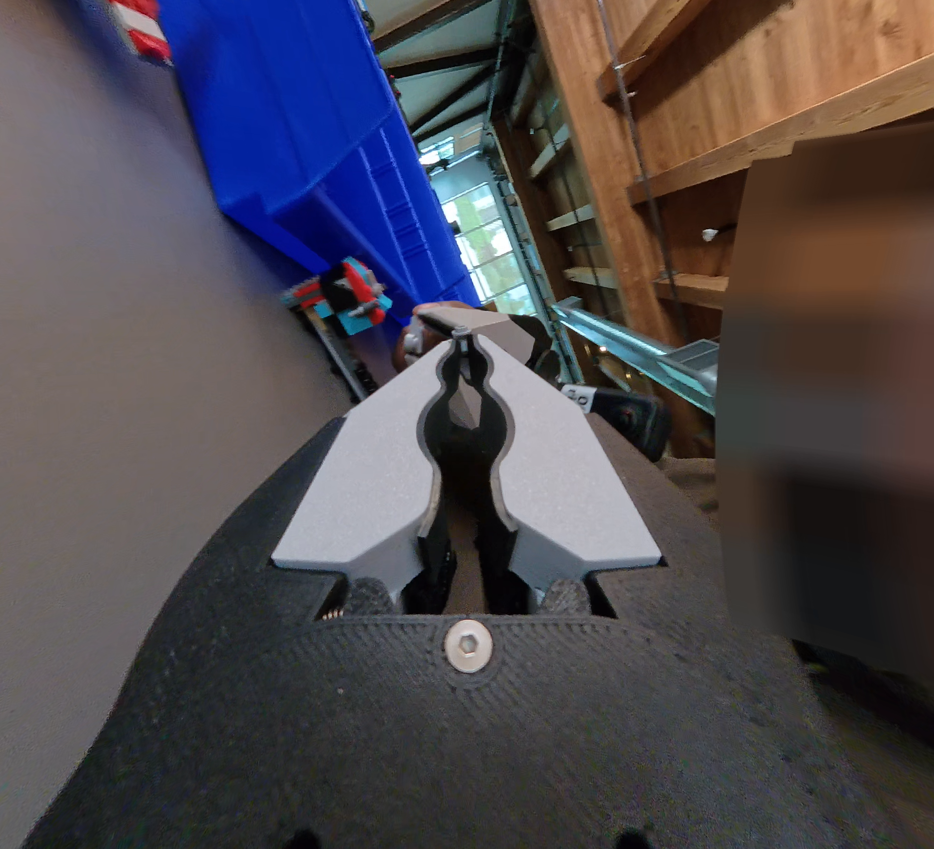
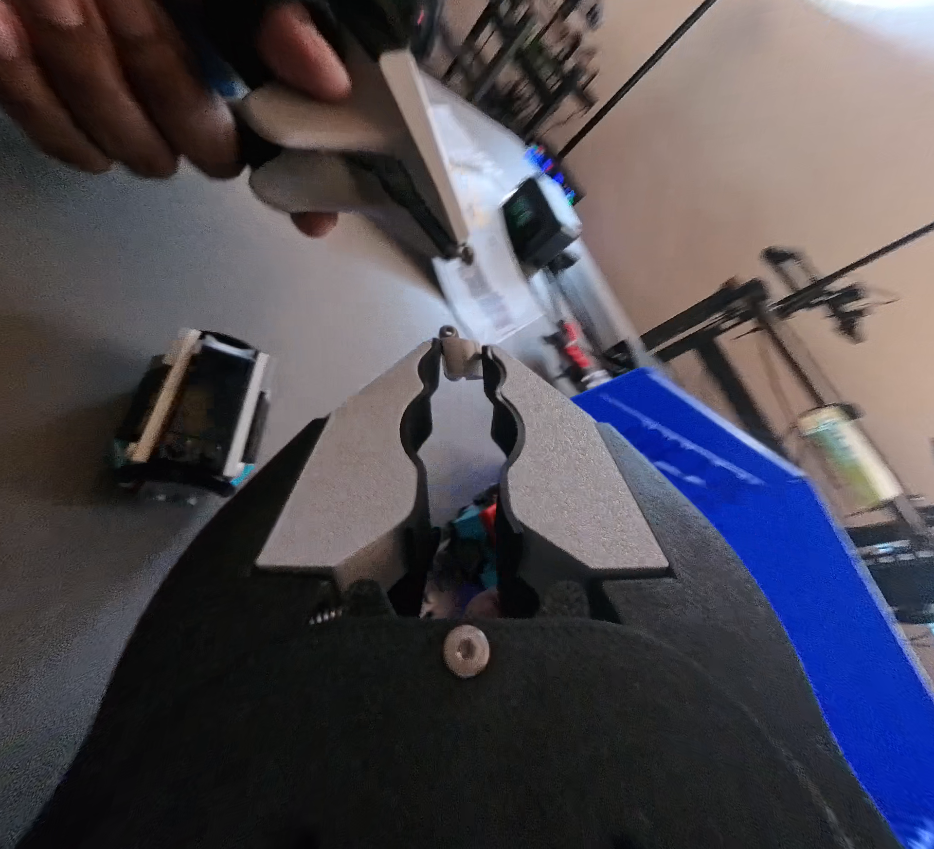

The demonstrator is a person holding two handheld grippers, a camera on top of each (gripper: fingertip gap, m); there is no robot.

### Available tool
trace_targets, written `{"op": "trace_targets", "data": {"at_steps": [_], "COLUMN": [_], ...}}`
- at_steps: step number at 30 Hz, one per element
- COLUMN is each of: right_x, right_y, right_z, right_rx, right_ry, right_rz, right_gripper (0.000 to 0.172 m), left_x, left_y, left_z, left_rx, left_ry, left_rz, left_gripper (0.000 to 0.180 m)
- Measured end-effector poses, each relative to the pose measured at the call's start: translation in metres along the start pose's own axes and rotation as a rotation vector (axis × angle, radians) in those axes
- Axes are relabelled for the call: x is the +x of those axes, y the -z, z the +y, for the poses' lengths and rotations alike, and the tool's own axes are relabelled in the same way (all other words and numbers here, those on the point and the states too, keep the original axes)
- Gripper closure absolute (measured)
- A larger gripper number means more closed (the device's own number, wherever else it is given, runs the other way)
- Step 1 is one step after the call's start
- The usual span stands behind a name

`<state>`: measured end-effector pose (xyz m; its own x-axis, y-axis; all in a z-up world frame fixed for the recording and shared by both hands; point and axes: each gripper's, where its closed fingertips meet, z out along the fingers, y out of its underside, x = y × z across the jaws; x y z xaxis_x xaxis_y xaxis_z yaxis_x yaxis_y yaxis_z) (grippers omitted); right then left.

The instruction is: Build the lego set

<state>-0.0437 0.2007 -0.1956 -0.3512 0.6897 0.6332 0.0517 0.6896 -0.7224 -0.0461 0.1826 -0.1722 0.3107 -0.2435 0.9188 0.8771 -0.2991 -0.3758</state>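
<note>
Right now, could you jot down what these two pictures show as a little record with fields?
Setting: grey tabletop with a blue bin along it
Left gripper: shut on a small grey screw at its fingertips
Right gripper: shut on a small grey block, pads pressing its sides
Hand: grips the left gripper's handle
On the table: a black and white brick assembly; a red, teal and black brick model beside the bin

Open grey tabletop (image 2: 313, 299) ahead; hemmed by blue bin (image 2: 788, 536) at right, boxy black assembly (image 2: 192, 415) at left.
</note>
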Motion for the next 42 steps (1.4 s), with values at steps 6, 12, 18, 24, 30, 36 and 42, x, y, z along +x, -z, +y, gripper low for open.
{"op": "trace_targets", "data": {"at_steps": [6, 12, 18, 24, 30, 36, 42], "right_x": [-0.022, -0.037, -0.048, -0.051, -0.044, -0.025, -0.012], "right_y": [-0.015, -0.032, -0.041, -0.039, -0.035, -0.023, -0.01], "right_z": [0.008, 0.004, 0.015, 0.021, 0.014, -0.012, -0.026], "right_rx": [-0.137, -0.195, -0.257, -0.279, -0.227, -0.037, 0.115], "right_ry": [-0.154, -0.214, -0.1, -0.122, -0.143, -0.231, -0.305], "right_rz": [-0.206, -0.311, -0.335, -0.375, -0.355, -0.295, -0.262], "right_gripper": [0.154, 0.154, 0.154, 0.153, 0.149, 0.149, 0.149], "left_x": [-0.016, -0.016, -0.011, -0.007, -0.006, -0.005, -0.003], "left_y": [0.025, 0.045, 0.055, 0.054, 0.052, 0.051, 0.046], "left_z": [-0.007, -0.012, -0.011, -0.009, -0.009, -0.008, -0.003], "left_rx": [-0.052, -0.043, -0.022, -0.009, 0.001, 0.01, 0.002], "left_ry": [-0.179, -0.153, -0.083, -0.033, -0.006, 0.006, 0.012], "left_rz": [-0.153, -0.13, -0.073, -0.031, -0.015, -0.006, 0.001], "left_gripper": [0.177, 0.177, 0.177, 0.177, 0.177, 0.177, 0.177]}}
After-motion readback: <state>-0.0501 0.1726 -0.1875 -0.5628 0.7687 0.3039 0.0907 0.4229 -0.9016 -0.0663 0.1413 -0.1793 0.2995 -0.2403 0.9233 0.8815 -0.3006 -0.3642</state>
